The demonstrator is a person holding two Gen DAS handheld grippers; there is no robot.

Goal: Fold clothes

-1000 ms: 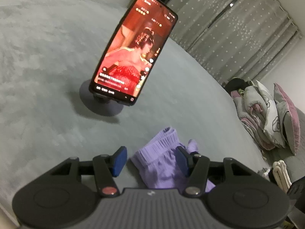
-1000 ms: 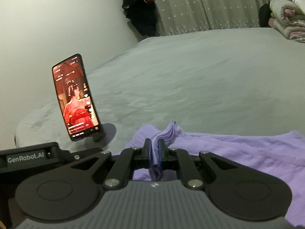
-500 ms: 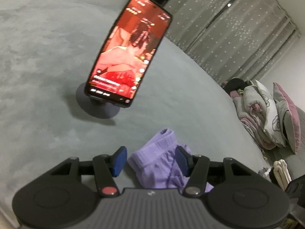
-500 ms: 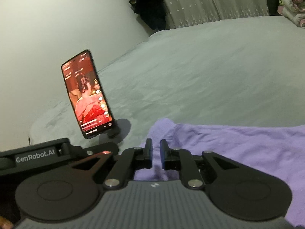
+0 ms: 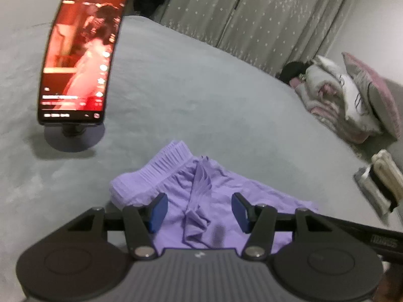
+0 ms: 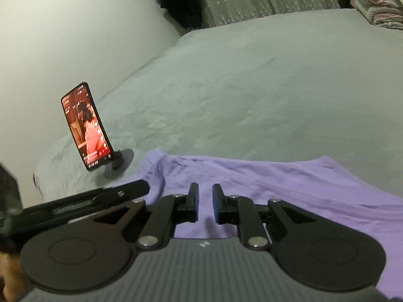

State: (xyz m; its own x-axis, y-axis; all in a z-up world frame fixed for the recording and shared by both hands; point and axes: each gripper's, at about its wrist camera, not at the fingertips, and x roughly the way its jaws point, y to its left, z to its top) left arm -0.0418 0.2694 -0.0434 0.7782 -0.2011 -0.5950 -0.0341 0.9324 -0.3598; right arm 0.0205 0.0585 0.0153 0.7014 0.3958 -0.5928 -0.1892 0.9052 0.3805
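With both grippers empty — purple garment [image 5: 201, 196] lies prob. bunched.

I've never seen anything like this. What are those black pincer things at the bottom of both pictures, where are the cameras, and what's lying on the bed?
There is no robot here. A person holds a pair of hand-operated tongs in each hand, and each pair carries a wide-angle camera looking forward along its two fingers. So one picture is the view from the left tongs, the other from the right tongs.

Both hover over a purple garment lying crumpled on a grey bed; the job is to fold it. Neither pair holds anything: the left one is spread wide, the right one shows a narrow gap with no cloth in it.

Beyond the garment, a phone stands on a small round stand, playing a video. Bundled bedding sits at the far side, curtains behind it.
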